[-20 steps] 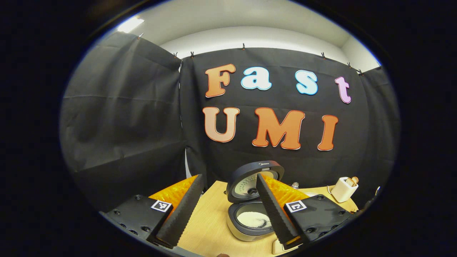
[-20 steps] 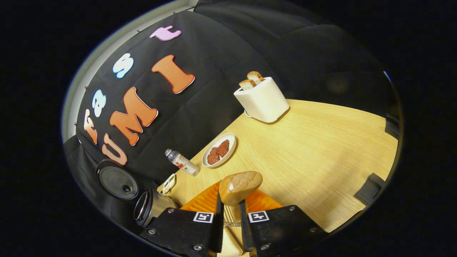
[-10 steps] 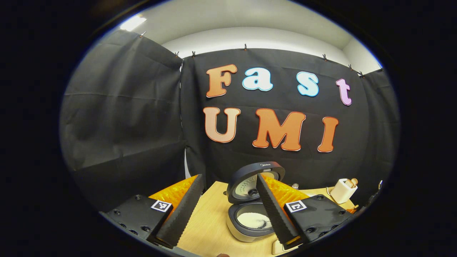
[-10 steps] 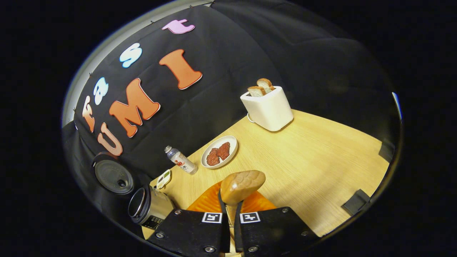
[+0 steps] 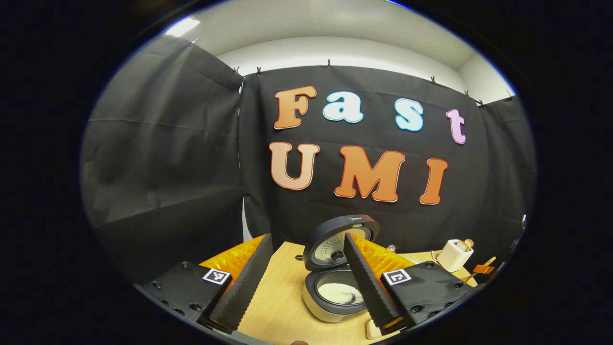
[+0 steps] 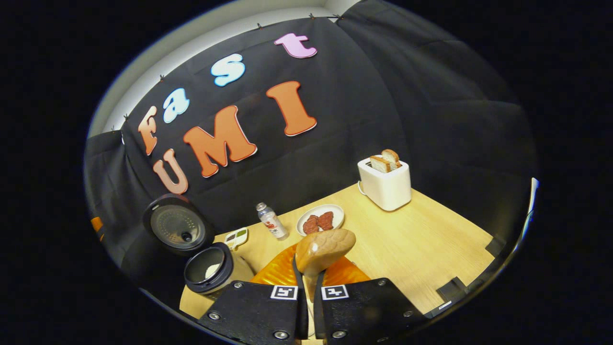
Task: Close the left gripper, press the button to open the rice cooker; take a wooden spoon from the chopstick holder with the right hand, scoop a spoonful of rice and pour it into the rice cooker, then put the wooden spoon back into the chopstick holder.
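Spoon (image 6: 324,250) handle is hidden between the right gripper (image 6: 309,287) fingers, pinched; bowl points far, axis along them. Left gripper (image 5: 301,282) is spread before the open cooker (image 5: 335,287).

Open counter to the right, clutter at the back left

Bare counter (image 6: 421,244) lies wide in front of the toaster (image 6: 387,186). Along the wall, the plate (image 6: 320,220), bottle (image 6: 271,222) and open rice cooker (image 6: 208,268) with its raised lid (image 6: 177,226) crowd the left.
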`<state>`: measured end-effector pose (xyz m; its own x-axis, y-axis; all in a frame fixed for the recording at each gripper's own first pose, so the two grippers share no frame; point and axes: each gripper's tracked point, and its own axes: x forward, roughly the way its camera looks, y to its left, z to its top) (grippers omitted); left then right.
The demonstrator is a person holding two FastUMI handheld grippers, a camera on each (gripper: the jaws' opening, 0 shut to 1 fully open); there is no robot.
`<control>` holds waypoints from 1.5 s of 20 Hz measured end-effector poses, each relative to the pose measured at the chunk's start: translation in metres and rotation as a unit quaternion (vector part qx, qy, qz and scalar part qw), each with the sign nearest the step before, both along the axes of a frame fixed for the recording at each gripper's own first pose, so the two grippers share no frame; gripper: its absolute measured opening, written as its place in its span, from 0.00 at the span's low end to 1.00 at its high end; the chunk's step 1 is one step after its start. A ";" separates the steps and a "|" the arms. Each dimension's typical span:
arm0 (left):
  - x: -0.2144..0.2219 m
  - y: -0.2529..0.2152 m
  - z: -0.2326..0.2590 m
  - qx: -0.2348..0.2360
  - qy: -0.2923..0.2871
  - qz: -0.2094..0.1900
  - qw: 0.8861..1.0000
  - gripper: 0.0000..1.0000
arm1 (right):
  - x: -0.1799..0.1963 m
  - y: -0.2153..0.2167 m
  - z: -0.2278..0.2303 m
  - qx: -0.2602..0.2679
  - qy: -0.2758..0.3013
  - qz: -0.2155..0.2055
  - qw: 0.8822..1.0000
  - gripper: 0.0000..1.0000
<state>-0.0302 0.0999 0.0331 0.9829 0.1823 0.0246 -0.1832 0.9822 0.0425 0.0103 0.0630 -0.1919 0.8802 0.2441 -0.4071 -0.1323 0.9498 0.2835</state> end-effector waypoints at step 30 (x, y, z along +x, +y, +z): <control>0.018 0.074 -0.029 -0.002 0.051 -0.033 0.998 1.00 | -0.073 0.118 -0.156 -0.069 0.069 0.026 0.995 0.04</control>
<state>-0.0118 0.1736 0.0036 0.9900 0.1174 -0.0777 -0.1135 0.9921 0.0538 -0.0631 0.1806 -0.3476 0.8005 0.2219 -0.5567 -0.1519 0.9737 0.1697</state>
